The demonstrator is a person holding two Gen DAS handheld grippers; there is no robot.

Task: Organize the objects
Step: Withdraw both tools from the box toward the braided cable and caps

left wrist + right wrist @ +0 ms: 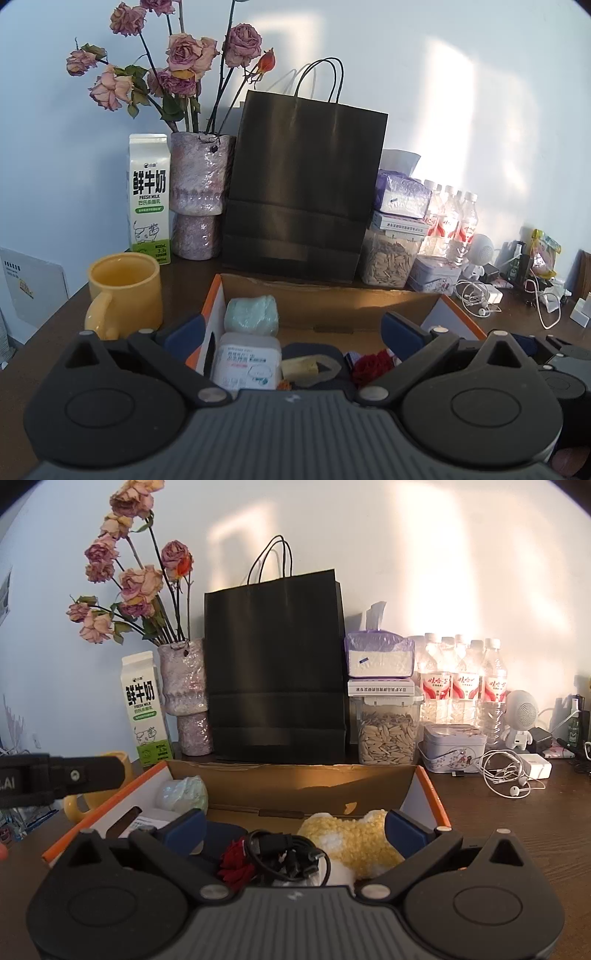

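I hold two tongs, one in each hand, both poised over the near end of an open cardboard box with orange edges. My left tongs are spread wide and pinch nothing. My right tongs are also spread wide and empty.

Straight ahead of and below my right tongs lies a coil of black cable, touching a red fabric flower on its left and a fluffy yellow and white soft toy on its right. The toy's long side runs left to right, across my fingers. My right hand is the nearer one to all three, so I judge it best placed to reach them.

Under my left tongs, in the box's left part, sit a white packet with printed text, a pale green wrapped bundle behind it, and a small yellow block just to the right.

Outside the box, a yellow mug stands to its left. Behind it stand a milk carton, a vase of dried roses, a black paper bag, a jar of seeds, and water bottles
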